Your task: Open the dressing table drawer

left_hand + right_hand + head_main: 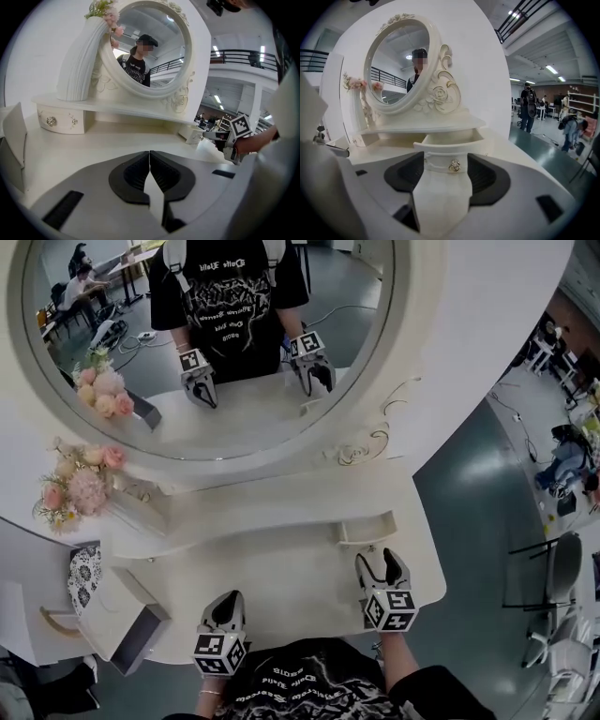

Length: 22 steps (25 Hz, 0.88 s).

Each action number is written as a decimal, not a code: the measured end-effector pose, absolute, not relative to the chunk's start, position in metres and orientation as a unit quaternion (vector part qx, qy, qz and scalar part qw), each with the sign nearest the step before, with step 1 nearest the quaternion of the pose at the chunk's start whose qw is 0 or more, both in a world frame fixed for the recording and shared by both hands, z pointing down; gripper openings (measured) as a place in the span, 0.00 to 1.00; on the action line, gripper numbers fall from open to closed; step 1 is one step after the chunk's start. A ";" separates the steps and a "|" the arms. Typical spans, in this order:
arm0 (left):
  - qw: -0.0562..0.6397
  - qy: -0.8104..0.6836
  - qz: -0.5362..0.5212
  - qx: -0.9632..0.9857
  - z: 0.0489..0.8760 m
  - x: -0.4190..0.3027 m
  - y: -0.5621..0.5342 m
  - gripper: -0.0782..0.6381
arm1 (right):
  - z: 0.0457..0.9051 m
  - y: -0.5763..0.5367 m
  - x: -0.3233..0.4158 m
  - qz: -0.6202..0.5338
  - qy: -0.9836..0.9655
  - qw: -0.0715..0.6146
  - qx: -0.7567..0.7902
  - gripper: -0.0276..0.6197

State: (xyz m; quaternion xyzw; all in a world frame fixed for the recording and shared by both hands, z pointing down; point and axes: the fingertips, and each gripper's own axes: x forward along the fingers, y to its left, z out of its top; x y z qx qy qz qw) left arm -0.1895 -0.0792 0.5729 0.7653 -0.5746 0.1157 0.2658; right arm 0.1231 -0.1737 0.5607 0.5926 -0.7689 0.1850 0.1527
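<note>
Drawer [450, 147] of the dressing table sits below and to the right of the mirror [375, 418], under the narrow shelf that runs beneath the mirror's frame. It is pulled partway out from under that shelf. It is small and cream-white, with a curved front panel, a raised moulding along its top edge and one little gilt knob [454, 165] shaped like a flower at its middle. Its open top shows pale inner walls.

The right hand-held gripper [378, 563] hangs just in front of the drawer, on the side away from the mirror, over the desk [281, 587]. Its jaws stand wide apart with nothing gripped; the drawer front and knob line up with the gap but lie clear of both black pads.

The left hand-held gripper [225, 601] is below the mirror's left half, near the desk's front edge, jaws pressed together on nothing. Ahead of it a matching small drawer [61, 122] is closed. Pink flowers [80, 486] stand left of the mirror.
</note>
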 end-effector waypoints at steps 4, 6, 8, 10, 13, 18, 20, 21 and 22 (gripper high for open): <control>0.263 -0.574 0.114 0.767 0.571 -0.188 -0.079 0.13 | 0.548 -0.166 0.109 0.166 -0.778 0.147 0.588 0.49; 0.262 -0.573 0.113 0.768 0.570 -0.187 -0.079 0.13 | 0.539 -0.160 0.096 0.152 -0.790 0.144 0.577 0.48; 0.260 -0.572 0.112 0.770 0.569 -0.187 -0.080 0.13 | 0.534 -0.153 0.078 0.146 -0.805 0.142 0.558 0.45; 0.259 -0.570 0.111 0.772 0.568 -0.185 -0.081 0.13 | 0.532 -0.145 0.062 0.141 -0.819 0.144 0.538 0.41; 0.256 -0.567 0.112 0.775 0.568 -0.181 -0.081 0.13 | 0.540 -0.136 0.041 0.143 -0.834 0.156 0.510 0.32; 0.251 -0.561 0.120 0.780 0.567 -0.178 -0.079 0.13 | 0.549 -0.121 0.002 0.162 -0.864 0.160 0.450 0.25; 0.249 -0.559 0.122 0.781 0.567 -0.176 -0.079 0.13 | 0.551 -0.116 -0.010 0.149 -0.874 0.173 0.429 0.20; 0.249 -0.560 0.122 0.781 0.566 -0.176 -0.079 0.13 | 0.551 -0.116 -0.014 0.144 -0.878 0.176 0.422 0.17; 0.248 -0.560 0.121 0.781 0.566 -0.176 -0.078 0.13 | 0.551 -0.115 -0.018 0.143 -0.880 0.177 0.416 0.14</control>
